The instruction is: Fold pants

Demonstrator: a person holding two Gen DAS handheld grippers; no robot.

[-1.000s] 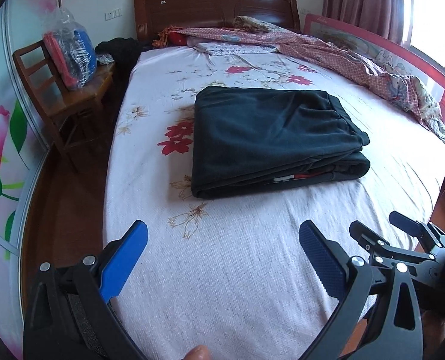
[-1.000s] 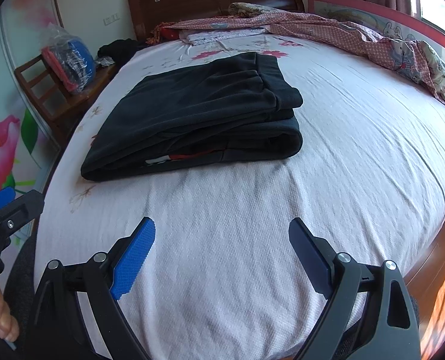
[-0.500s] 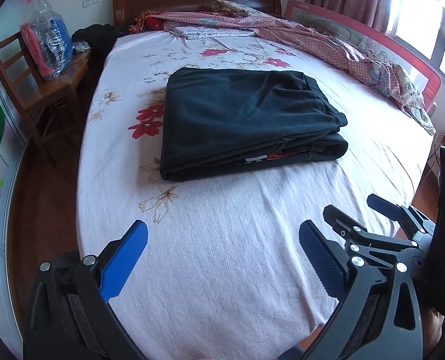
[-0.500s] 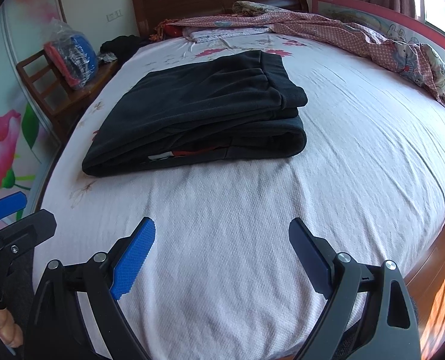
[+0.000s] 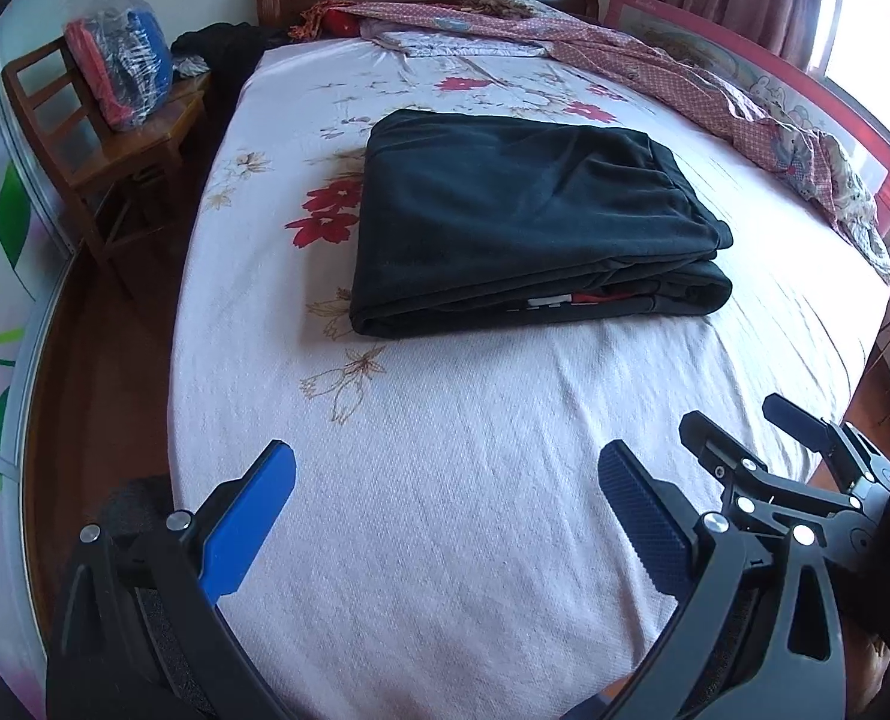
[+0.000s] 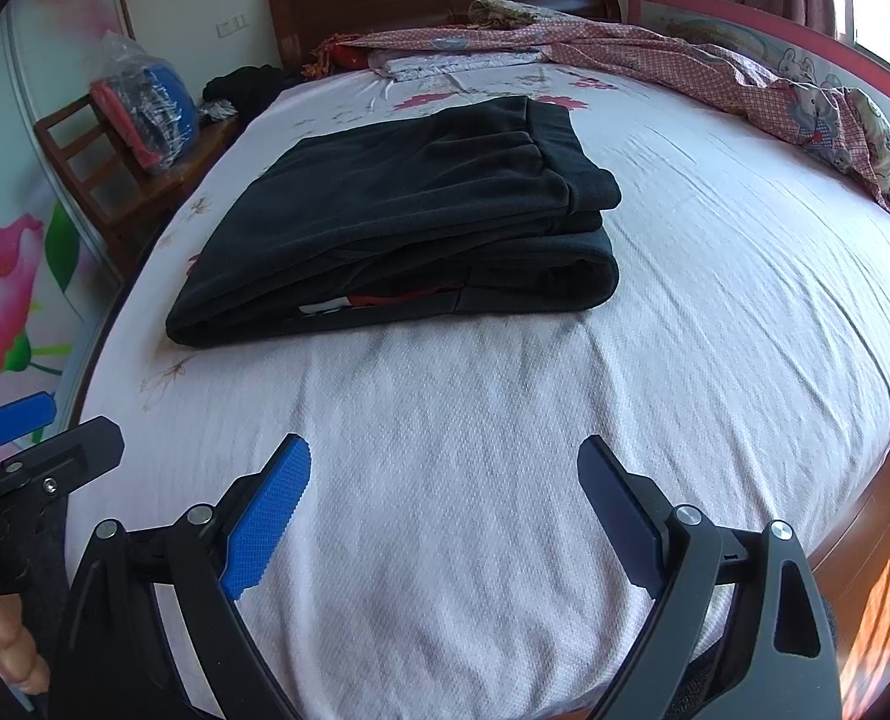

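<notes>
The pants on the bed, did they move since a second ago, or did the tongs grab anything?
Nothing was grabbed or let go. The folded black pants lie in the same spot on the bed sheet, same shape. Only the cameras drifted a little, so the view shifted. The left tongs and right tongs stayed wide open and empty, short of the pants.

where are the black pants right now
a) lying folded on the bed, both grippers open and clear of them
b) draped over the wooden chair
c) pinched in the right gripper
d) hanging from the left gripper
a: the pants lie folded flat on the bed, with the left gripper and right gripper both open and empty short of them.
</notes>
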